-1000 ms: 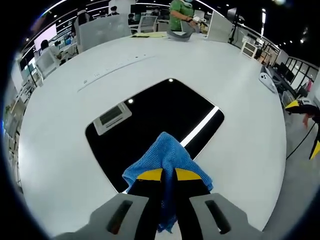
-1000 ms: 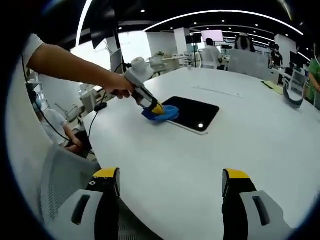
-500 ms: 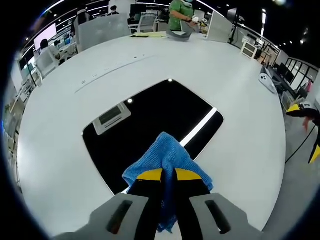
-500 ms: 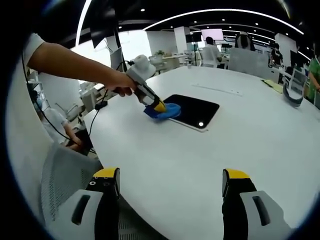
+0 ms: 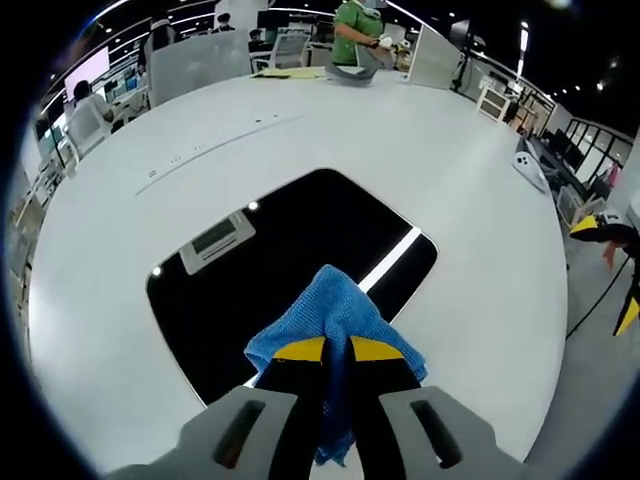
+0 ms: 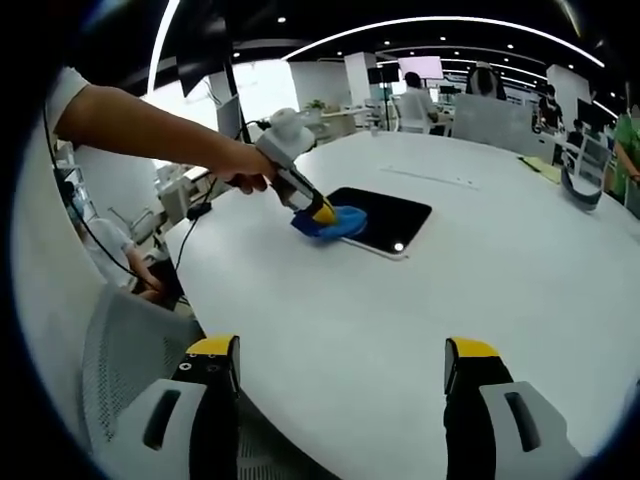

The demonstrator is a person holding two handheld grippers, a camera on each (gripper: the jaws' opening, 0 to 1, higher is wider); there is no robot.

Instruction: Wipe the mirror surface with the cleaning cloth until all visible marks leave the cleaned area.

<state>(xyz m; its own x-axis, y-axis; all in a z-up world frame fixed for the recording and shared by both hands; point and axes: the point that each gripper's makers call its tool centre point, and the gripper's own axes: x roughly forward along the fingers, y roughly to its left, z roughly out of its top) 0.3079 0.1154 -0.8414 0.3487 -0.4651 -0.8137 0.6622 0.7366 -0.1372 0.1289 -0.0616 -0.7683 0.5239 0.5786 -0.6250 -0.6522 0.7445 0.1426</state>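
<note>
Left gripper view: left gripper (image 5: 336,350) clamped on the crumpled blue mesh cleaning cloth (image 5: 333,312), yellow tips pinching the fabric, cloth bunched forward over the near edge of the dark, glossy rectangular mirror (image 5: 290,270). Mirror lying flat on the round white surface (image 5: 470,200), reflecting a ceiling light strip and a pale panel. No smear or mark readable on the glass from here; too dark and reflective to say for sure. Wipe looking early to midway: cloth at the near edge, most of the mirror beyond it not under the cloth.

Right gripper view: right gripper (image 6: 340,375) empty, jaws spread wide, hovering low over the white surface near its edge, well apart from the mirror. Farther off, a person's hand (image 6: 240,165) driving the left gripper down at a slant, blue cloth pressed on the mirror's near corner. Far half of the mirror bare, one bright spot of reflected light on it. Likely left to do: passes across the remaining glass, then a check for marks. Cloth and mirror both in plain sight.
</note>
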